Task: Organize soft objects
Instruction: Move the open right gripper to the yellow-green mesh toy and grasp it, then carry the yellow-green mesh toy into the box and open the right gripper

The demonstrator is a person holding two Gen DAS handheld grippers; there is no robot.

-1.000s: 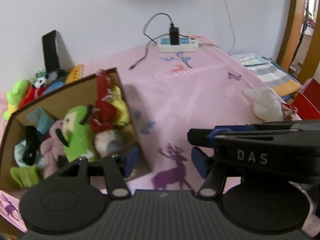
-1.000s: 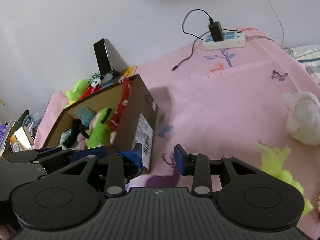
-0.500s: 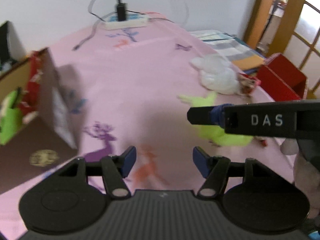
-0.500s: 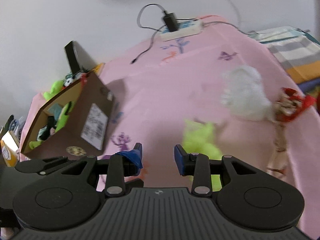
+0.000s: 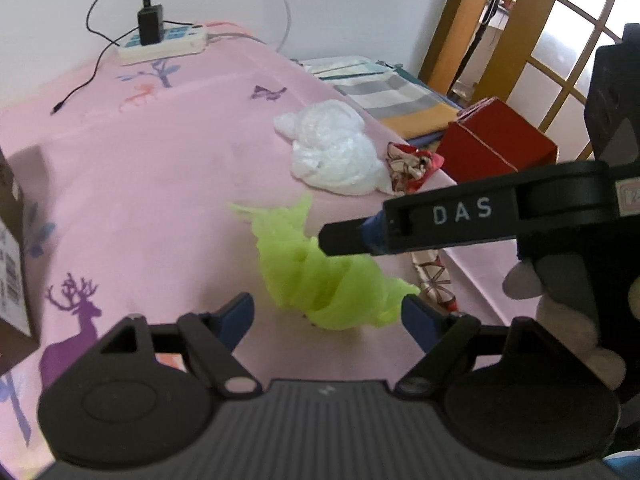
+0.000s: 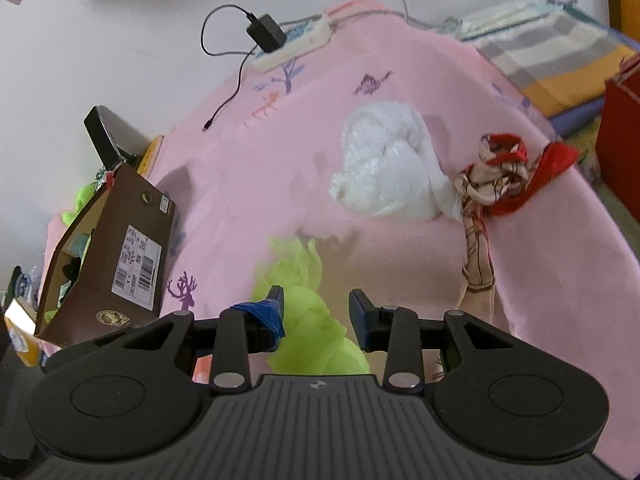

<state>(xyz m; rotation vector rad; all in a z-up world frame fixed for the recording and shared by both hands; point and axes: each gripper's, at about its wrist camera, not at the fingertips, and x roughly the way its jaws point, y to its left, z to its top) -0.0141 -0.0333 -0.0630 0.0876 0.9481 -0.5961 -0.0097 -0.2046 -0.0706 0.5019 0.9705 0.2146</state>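
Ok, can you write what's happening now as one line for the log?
stage: approaching green cloth | left gripper: opening, cloth between jaws, ungripped | right gripper: open over cloth | box: holds toys

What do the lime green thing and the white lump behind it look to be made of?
Green cloth: thin, sheer fabric, probably chiffon or mesh; light shows through its crumpled folds and wispy edges. White lump: fluffy, matte, with a ribbed or knitted look, likely plush or yarn. Too blurred to be sure.

cloth (image 5: 324,276): lime green | sheet (image 5: 160,184): pink, purple deer print
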